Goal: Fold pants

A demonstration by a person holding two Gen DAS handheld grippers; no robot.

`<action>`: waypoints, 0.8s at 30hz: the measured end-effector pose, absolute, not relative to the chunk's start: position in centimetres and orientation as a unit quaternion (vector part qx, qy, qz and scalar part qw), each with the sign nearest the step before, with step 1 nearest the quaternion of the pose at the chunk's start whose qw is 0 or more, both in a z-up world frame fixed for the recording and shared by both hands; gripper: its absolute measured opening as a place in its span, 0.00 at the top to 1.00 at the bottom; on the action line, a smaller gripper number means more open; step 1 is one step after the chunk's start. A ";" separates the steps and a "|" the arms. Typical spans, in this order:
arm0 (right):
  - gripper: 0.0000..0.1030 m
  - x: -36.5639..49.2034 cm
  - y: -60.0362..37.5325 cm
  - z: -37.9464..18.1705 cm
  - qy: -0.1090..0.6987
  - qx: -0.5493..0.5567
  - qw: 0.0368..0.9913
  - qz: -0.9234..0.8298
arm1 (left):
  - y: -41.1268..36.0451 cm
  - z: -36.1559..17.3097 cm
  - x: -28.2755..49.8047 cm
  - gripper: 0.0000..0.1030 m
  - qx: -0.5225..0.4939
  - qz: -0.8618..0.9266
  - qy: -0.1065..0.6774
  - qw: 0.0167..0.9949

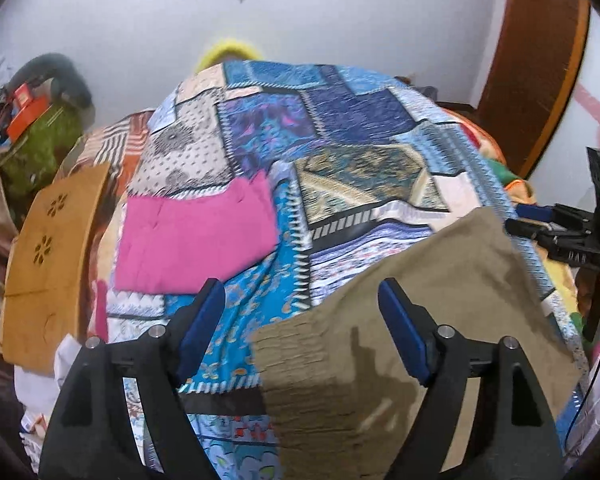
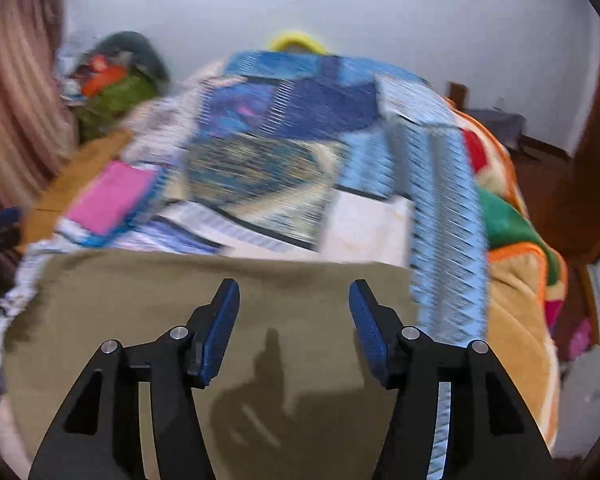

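Khaki pants (image 1: 400, 320) lie folded flat on the blue patchwork bedspread (image 1: 300, 128), with the gathered waistband toward the left. My left gripper (image 1: 302, 294) is open above the waistband edge and holds nothing. My right gripper (image 2: 294, 294) is open above the pants (image 2: 180, 300) and holds nothing. The right gripper also shows at the right edge of the left wrist view (image 1: 512, 224). The right wrist view is blurred.
A folded pink cloth (image 1: 196, 236) lies on the bedspread to the left. A brown patterned board (image 1: 48, 252) leans at the bed's left side. An orange and green blanket (image 2: 508, 240) covers the bed's right side. A green bag (image 1: 40, 148) sits by the wall.
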State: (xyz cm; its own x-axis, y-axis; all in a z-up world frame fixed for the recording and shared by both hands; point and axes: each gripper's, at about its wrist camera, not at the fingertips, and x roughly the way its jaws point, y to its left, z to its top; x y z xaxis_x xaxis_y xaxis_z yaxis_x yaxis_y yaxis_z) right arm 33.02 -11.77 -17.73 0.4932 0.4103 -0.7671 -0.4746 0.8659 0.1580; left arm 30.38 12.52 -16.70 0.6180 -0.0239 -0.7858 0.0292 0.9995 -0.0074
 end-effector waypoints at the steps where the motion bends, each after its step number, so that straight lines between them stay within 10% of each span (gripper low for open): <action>1: 0.41 32.6 -11.0 -17.3 0.433 -0.031 0.858 0.272 | 11.9 -16.8 30.5 0.23 0.007 -0.019 0.437 0.899; 24: 0.30 24.3 -8.6 -23.2 0.522 -0.066 0.788 0.320 | 9.3 -23.8 25.4 0.19 0.039 -0.019 0.501 0.864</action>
